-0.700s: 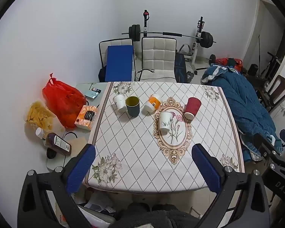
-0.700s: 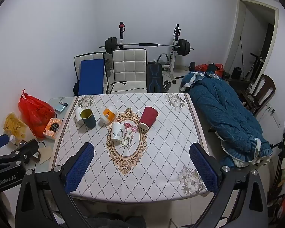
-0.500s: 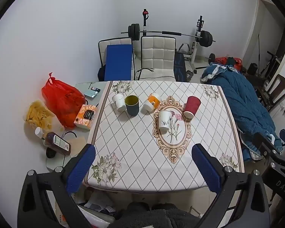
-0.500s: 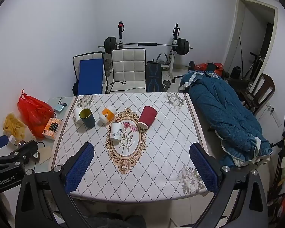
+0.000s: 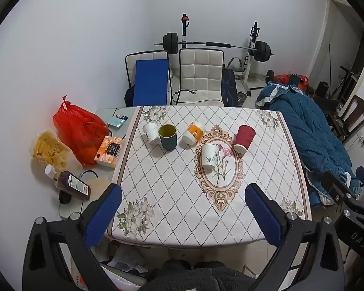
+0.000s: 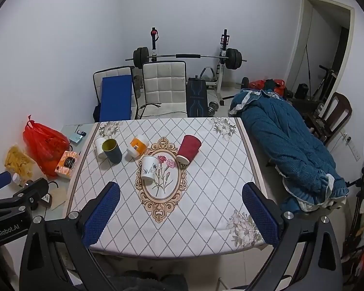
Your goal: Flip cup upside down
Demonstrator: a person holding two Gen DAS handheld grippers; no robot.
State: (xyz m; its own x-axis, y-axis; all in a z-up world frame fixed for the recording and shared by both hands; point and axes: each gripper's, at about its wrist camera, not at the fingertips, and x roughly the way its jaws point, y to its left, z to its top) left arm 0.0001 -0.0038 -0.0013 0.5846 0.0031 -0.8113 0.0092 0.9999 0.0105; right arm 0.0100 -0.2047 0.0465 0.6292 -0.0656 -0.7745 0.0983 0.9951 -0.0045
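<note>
On the far left of the counter (image 5: 157, 194) a small white cup (image 5: 151, 131) stands mouth-down, touching a dark cup (image 5: 168, 137) with a yellow inside, which stands upright with its mouth open to the ceiling. To their right an orange-and-white cup (image 5: 194, 133) is mouth-down, then a white flowered cup (image 5: 209, 155) sits on the oval medallion, also mouth-down, and last a red ribbed cup (image 5: 244, 138) is inverted too, though it looks tilted. By that reading the dark cup is the one left to flip.

The left tongs (image 5: 180, 212) hang above the near edge of the counter with the blue pads spread wide and nothing between them. The right tongs (image 6: 180, 212) do the same over the near edge, gaping and empty, well apart from every cup.

This looks like the approach stage: no cup is touched yet. The next move likely calls for one pair of tongs to travel forward and down to the dark cup, straddle its wall clear of the white neighbour, close, lift, and roll the wrist over.
</note>
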